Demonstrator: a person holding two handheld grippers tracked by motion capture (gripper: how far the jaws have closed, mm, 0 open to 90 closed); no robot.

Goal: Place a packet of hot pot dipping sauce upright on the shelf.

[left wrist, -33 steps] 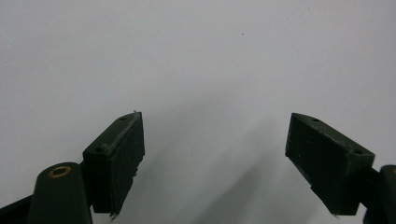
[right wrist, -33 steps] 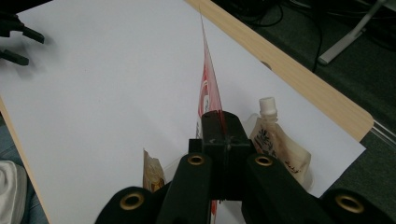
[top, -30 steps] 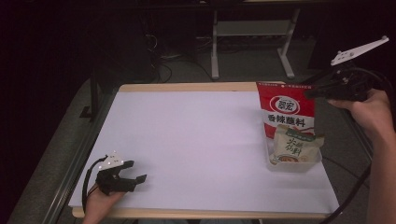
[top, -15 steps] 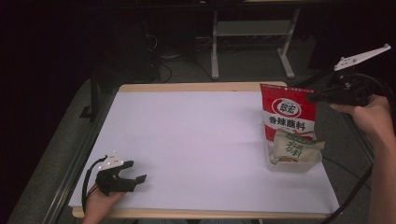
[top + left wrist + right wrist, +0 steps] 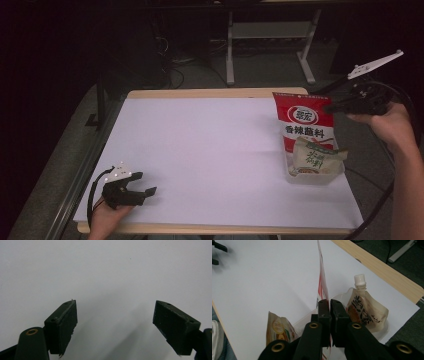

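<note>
Black and pressed nearly together, the right tongs pinch the edge of the red packet, which we see edge-on between the pads in the right gripper view; their jaws have just begun to ease apart a touch, yet the packet is still between them; in the high view the right tongs meet the packet at its upper right side, and it stands upright in the clear tub near the right edge of the desk. Against the earlier frames the packet has shifted slightly toward the right and stands straighter, and the right hand has drifted only a little. Beside the packet in the tub leans a beige spouted pouch, its white cap up; a smaller beige sachet lies on the other side of the tongs. Further out, the left tongs rest low at the near left corner of the white desk, jaws wide with nothing between them, as before; the left gripper view shows bare white sheet between its pads.
</note>
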